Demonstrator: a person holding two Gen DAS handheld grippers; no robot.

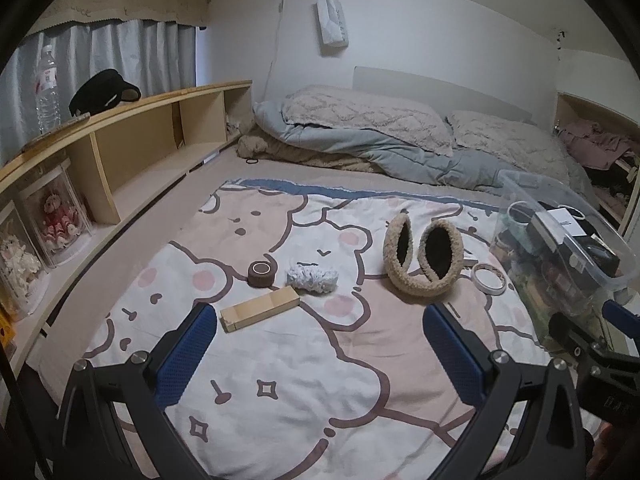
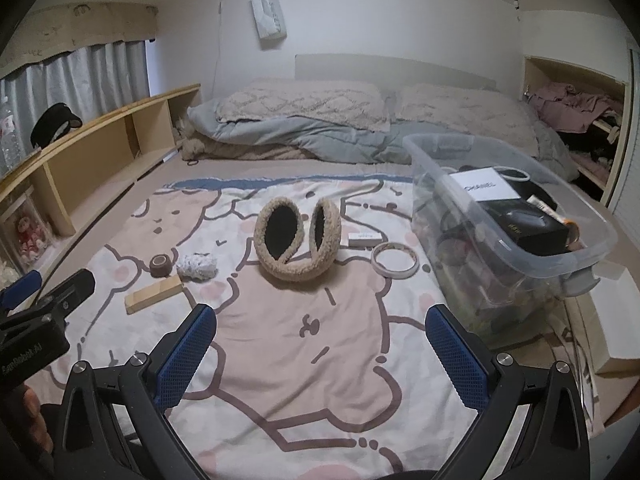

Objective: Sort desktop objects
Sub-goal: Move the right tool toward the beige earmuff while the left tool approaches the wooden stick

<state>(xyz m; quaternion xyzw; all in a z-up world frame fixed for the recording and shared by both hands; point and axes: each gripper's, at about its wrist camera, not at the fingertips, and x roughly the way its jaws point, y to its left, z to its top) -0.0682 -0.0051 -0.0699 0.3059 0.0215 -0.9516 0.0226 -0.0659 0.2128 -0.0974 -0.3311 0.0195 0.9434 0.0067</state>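
On a bear-print blanket (image 1: 304, 360) lie fuzzy beige earmuffs (image 1: 424, 258) (image 2: 298, 236), a wooden block (image 1: 260, 308) (image 2: 154, 292), a brown tape roll (image 1: 262, 273) (image 2: 161, 265), a grey-white scrunchie (image 1: 313, 278) (image 2: 197, 266), a white tape ring (image 1: 489, 278) (image 2: 394, 264) and a small white box (image 2: 364, 239). A clear plastic bin (image 1: 560, 256) (image 2: 504, 220) with several items inside stands to the right. My left gripper (image 1: 320, 328) is open, hovering just short of the block. My right gripper (image 2: 320, 328) is open above bare blanket, well short of the earmuffs.
A wooden shelf (image 1: 132, 148) runs along the left, holding a water bottle (image 1: 47, 88), a black cap (image 1: 105, 94) and doll cases (image 1: 52, 216). Pillows and a grey duvet (image 1: 360, 148) lie at the back. A white box (image 2: 612, 320) sits beside the bin.
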